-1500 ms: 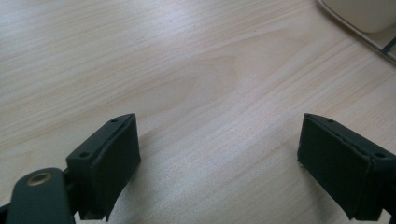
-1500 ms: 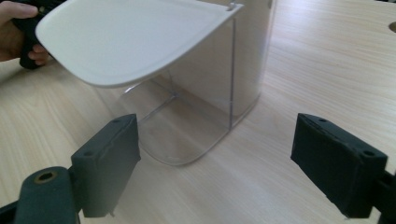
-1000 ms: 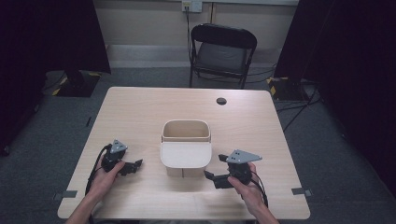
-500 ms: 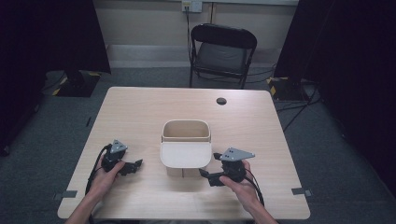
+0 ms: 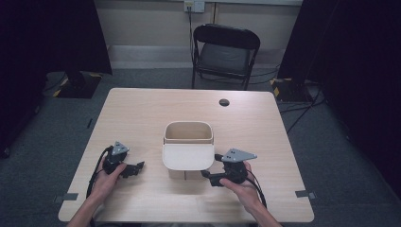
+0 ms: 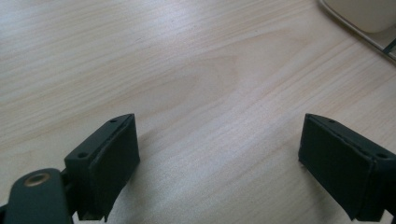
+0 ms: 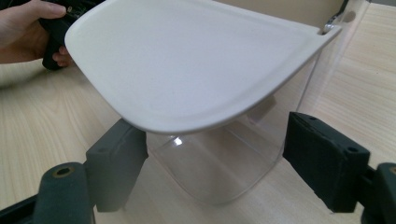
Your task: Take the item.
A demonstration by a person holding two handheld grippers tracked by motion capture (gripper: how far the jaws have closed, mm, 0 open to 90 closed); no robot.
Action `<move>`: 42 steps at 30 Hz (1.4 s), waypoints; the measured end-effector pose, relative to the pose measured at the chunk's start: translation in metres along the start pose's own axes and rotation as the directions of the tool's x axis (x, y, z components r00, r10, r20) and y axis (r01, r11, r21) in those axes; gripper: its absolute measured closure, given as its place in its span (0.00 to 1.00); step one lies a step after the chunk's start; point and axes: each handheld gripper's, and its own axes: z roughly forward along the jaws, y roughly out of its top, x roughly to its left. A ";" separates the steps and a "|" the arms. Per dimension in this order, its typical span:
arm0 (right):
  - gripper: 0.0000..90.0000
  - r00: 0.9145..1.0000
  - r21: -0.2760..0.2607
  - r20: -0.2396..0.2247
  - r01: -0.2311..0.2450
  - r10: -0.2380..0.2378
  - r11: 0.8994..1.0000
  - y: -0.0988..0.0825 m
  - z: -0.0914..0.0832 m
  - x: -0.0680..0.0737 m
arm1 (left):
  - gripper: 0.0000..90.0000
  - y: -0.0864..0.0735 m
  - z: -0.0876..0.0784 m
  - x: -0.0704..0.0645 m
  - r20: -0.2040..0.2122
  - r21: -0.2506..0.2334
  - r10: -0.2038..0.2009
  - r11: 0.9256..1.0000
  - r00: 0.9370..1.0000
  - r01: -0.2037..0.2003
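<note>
Dark room, grey floor, pale wall at the back; a light wood bench [image 5: 142, 118] sits in the middle of the high view.

Container [image 5: 187, 150]: near bench centre, slightly toward the person. Clear body, cream lid [image 7: 196, 60] flipped open and jutting toward the near edge. In the right claw view the lid overhangs the clear body [image 7: 219, 163], which stands on the bench.

Right claw [image 5: 212, 169]: just beside the container's near right corner, held in the right hand [image 5: 239, 187]. Jaws apart, one on each side of the clear body below the lid; cannot tell whether either jaw touches it.

Left claw [image 5: 138, 167]: on the bench left of the container, apart from it, held in the left hand [image 5: 108, 177]. Jaws wide apart over bare wood, nothing between them. A corner of the container shows at the top right of the left claw view.

Farther out: small dark round hole [image 5: 224, 102] in the bench near the far edge. Black folding chair [image 5: 226, 52] beyond the bench. Cables on the floor at right.
</note>
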 end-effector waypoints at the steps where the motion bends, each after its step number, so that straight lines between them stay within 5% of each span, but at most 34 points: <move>1: 0.23 1.000 -0.003 -0.002 0.001 -0.001 1.000 0.000 0.000 0.000 | 0.13 0.000 0.000 0.000 0.000 0.000 -0.001 1.000 1.000 0.001; 42: 0.23 1.000 -0.035 -0.014 0.014 -0.015 0.999 0.009 -0.004 0.001 | 0.13 0.000 0.000 0.000 0.000 0.000 -0.001 1.000 1.000 0.001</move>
